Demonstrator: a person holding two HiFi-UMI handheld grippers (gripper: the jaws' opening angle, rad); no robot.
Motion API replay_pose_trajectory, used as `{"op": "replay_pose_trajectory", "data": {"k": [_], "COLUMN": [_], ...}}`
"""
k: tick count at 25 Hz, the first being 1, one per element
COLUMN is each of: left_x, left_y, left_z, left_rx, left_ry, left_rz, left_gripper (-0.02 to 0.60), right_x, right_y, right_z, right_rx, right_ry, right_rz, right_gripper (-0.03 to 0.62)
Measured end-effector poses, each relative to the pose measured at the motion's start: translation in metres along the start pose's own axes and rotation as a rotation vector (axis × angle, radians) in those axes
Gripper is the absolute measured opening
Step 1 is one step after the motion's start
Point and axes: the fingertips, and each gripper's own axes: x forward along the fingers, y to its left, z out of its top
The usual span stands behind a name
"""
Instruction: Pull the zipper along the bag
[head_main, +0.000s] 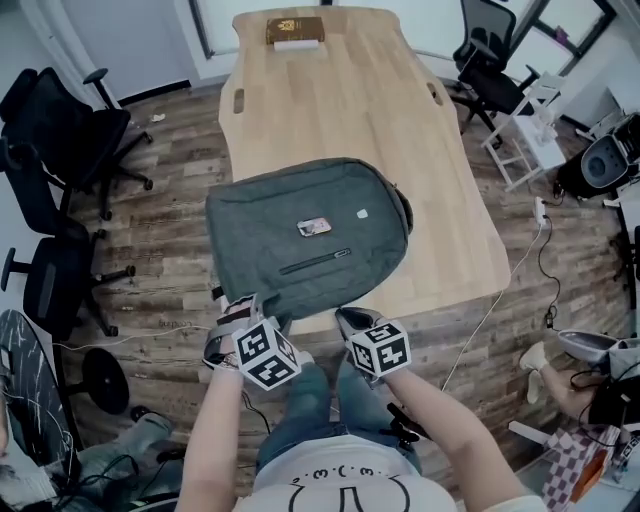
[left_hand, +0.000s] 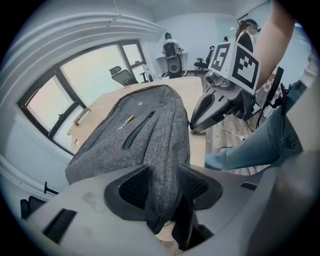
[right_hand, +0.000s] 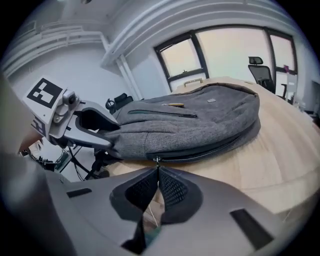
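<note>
We see a grey fabric backpack (head_main: 310, 235) lying flat on a light wooden table (head_main: 340, 90), its front pocket facing up and its near end hanging a little past the table edge closest to the person. The left gripper (left_hand: 162, 187) has its jaws set fairly wide, and between them sits a thick fold of the backpack's near corner, with the ribbed pads pressed against the cloth on both sides. The right gripper (right_hand: 157, 187) sits just beside it at the same near edge. Its jaws are drawn almost together and pinch the small metal zipper pull (right_hand: 158, 162), which stands at the near end of the dark side zipper (right_hand: 210, 150). From there we can follow that zipper along the side of the backpack toward its far, rounded end. At the far end of the table, well apart from the backpack, lies a brown book (head_main: 294, 30). Black office chairs (head_main: 60, 140) stand on the wooden floor around the table.
</note>
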Motion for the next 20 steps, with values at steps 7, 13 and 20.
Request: {"op": "replay_pose_trajectory", "data": {"k": [7, 13, 20], "left_x": [0.000, 0.000, 0.000], "left_y": [-0.003, -0.004, -0.003], "left_z": [-0.001, -0.002, -0.002], "left_rx": [-0.002, -0.004, -0.020], "left_ry": [-0.035, -0.043, -0.033], "left_rz": [-0.011, -0.011, -0.010], "left_gripper": [0.186, 0.186, 0.184], "right_x": [-0.005, -0.016, -0.027], "right_y": [-0.010, -0.031, -0.063], "right_z": [-0.008, -0.009, -0.006], "right_rx": [-0.182, -0.306, -0.377], "right_ry": [0.172, 0.243, 0.297], "right_rz": [-0.020, -0.047, -0.063], "right_gripper": [0.060, 0.060, 0.061]}}
